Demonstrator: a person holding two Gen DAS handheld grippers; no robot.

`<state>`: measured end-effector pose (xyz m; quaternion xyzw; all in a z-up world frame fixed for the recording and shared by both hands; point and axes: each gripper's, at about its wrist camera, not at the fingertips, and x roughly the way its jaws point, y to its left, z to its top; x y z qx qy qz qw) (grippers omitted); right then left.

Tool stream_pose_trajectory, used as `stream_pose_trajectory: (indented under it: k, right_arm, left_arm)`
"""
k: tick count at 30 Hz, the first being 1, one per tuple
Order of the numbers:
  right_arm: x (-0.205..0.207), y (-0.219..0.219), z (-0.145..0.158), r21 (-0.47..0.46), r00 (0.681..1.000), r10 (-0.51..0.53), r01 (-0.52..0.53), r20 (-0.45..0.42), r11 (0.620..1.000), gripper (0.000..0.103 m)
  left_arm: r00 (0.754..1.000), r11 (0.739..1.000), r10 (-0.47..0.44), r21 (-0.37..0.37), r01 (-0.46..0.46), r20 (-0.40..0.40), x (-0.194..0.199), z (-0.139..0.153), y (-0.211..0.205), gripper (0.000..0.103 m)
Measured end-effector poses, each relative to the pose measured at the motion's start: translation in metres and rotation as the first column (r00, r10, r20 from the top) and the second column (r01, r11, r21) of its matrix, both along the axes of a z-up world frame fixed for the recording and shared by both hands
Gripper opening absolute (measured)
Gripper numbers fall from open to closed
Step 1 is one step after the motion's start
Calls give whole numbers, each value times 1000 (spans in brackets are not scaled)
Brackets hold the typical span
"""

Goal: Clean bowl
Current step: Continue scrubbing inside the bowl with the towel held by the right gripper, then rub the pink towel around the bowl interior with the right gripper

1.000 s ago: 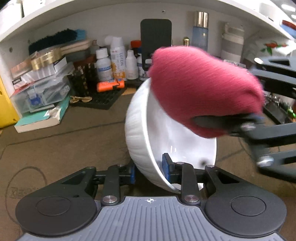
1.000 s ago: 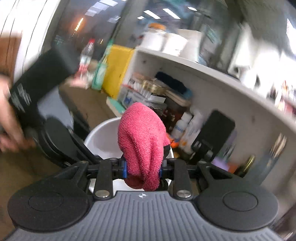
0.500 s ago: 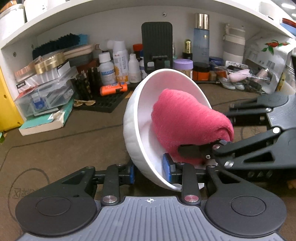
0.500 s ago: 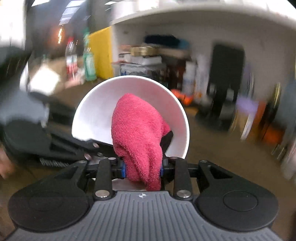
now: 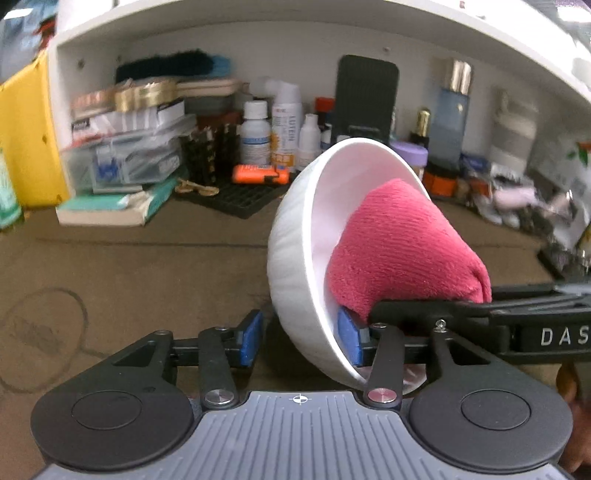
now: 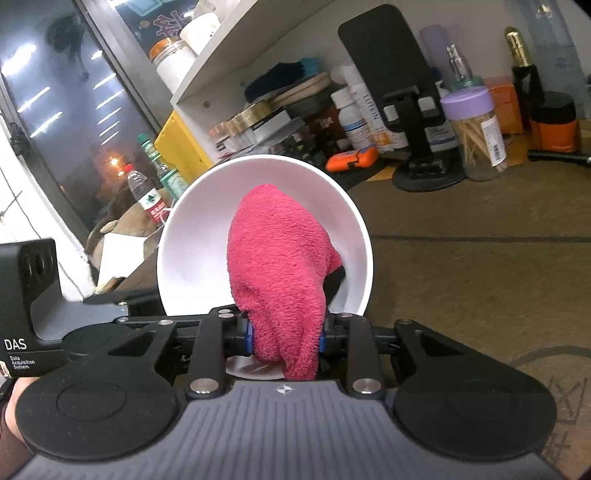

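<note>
A white ribbed bowl (image 5: 295,251) hangs tilted on its side above the brown tabletop, mouth toward my right gripper. Its lower rim sits between the jaws of my left gripper (image 5: 300,339), which are opening. The right blue pad lies inside the bowl; the left pad (image 5: 251,338) stands a little clear of the outer wall. A bunched red cloth (image 6: 277,266) is pushed into the bowl (image 6: 192,240), with my right gripper (image 6: 285,336) shut on it. In the left wrist view the cloth (image 5: 399,251) fills the bowl's lower right.
A white shelf unit (image 5: 258,22) runs along the back, crowded with bottles (image 5: 255,136), boxes, a black phone stand (image 6: 417,110) and a purple-lidded jar (image 6: 472,129). An orange case (image 5: 258,173) lies on a black mat. A yellow bin (image 5: 22,140) stands at the left.
The red cloth came down from over the rim into the bowl. My right gripper rolled and moved in. The left jaws widened, and the left pad now stands off the bowl's wall.
</note>
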<state>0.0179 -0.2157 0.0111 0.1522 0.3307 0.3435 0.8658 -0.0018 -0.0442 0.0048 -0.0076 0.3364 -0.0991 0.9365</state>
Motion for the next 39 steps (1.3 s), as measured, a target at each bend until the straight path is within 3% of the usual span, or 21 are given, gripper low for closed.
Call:
stream_pose_trajectory:
  k: [2,4,8,10,12,16,18,19,23,24,25,26,27,31,32,34,37,39]
  right_arm:
    - [-11,-1,9,-27,997,-11,13,75,1000,30]
    - [-25,-3,21,-72,986,-14,26,165,997,30]
    - [-58,17,53,-316,896,68,83,439,945,30]
    - [-73,38,56,-492,812,173,156,557,856,29]
    - [-84,61,48,-647,721,319,230,615,727,29]
    - [-85,85,22,-784,616,515,311,597,537,30]
    - [-83,89,16,-808,596,557,323,579,493,30]
    - [-80,90,14,-816,602,563,318,567,483,30]
    - [-69,88,8,-835,646,551,277,528,475,30]
    - [-65,87,1,-849,677,545,243,495,469,30]
    - [-65,87,-6,-856,686,547,228,480,465,31]
    - [-67,87,-9,-856,688,546,226,479,465,32]
    - [-67,87,-10,-847,709,521,208,475,489,32]
    - [-42,65,16,-669,877,297,37,377,742,34]
    - [-30,53,20,-579,922,232,-10,311,816,35]
    - [-10,30,22,-390,974,140,-61,177,919,35]
    - [17,3,16,-139,998,69,-70,-15,988,32]
    - [24,-4,14,-87,998,57,-60,-41,994,31]
  left_arm:
    - [1000,1000,-23,-16,23,-2,1,0,2,34]
    - [999,999,-41,17,40,4,-1,2,1,31]
    - [998,995,-65,72,65,-4,-4,8,0,27]
    - [998,993,-70,94,70,-8,-5,9,-2,27]
    - [997,991,-73,112,74,-12,-5,10,-3,27]
    - [997,991,-70,111,72,-19,-4,10,-2,30]
    - [997,991,-71,115,73,-20,-3,10,-1,31]
    - [997,990,-72,118,74,-20,-2,10,-2,31]
    - [997,989,-79,125,81,-17,-1,11,-2,31]
    - [996,988,-88,126,89,-18,-1,11,-3,30]
    - [995,987,-99,127,101,-20,-1,11,-4,30]
    - [995,986,-101,132,103,-19,-2,10,-6,31]
    - [995,985,-99,139,101,-15,-2,10,-7,31]
    - [994,983,-104,149,105,-14,1,10,-10,32]
    - [995,984,-96,150,96,-9,2,12,-9,29]
    - [995,983,-100,154,100,-9,4,15,-7,30]
    - [992,970,-129,205,128,-9,2,11,-14,34]
    - [990,964,-141,226,139,-8,0,10,-16,36]
